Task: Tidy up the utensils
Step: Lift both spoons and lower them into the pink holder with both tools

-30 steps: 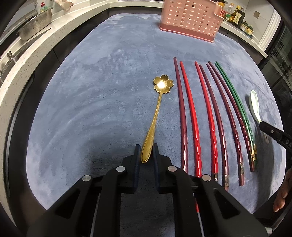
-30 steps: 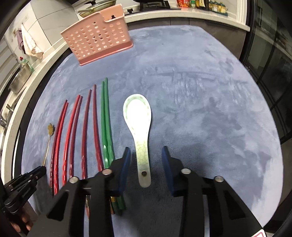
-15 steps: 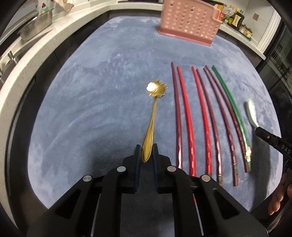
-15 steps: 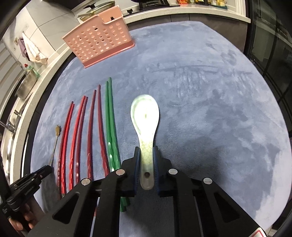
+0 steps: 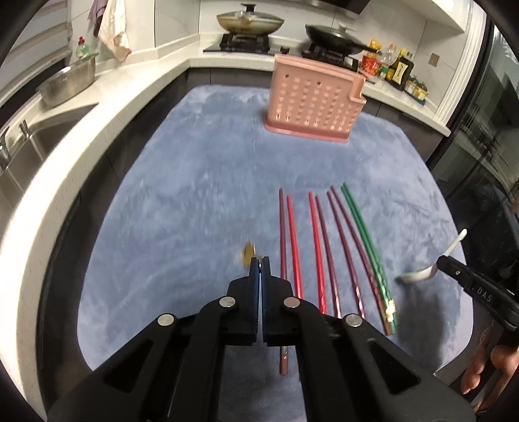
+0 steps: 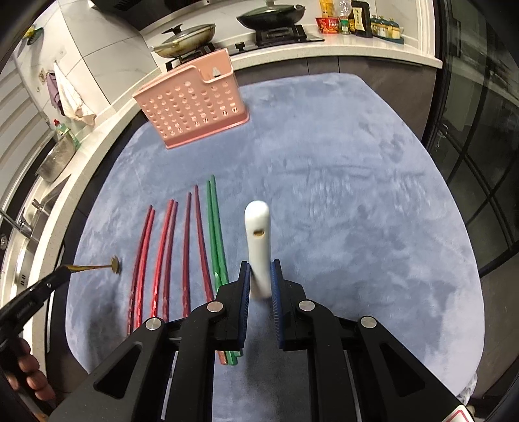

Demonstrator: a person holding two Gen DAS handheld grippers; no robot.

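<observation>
My left gripper is shut on the gold flower spoon, held above the blue mat; it also shows in the right wrist view. My right gripper is shut on the white ceramic spoon, lifted with its handle end pointing away; in the left wrist view it hangs bowl-down at the right. Several red, maroon and green chopsticks lie in a row on the mat between the grippers. A pink perforated utensil holder stands at the mat's far edge.
A white counter curves around the mat, with a steel basin and sink at the left. Stove with pans and bottles stand behind the holder. Dark glass doors are at the right.
Both grippers have risen off the mat with their spoons and tilted up toward the pink holder. The right gripper closed on the ceramic spoon a second ago. The chopsticks have not moved.
</observation>
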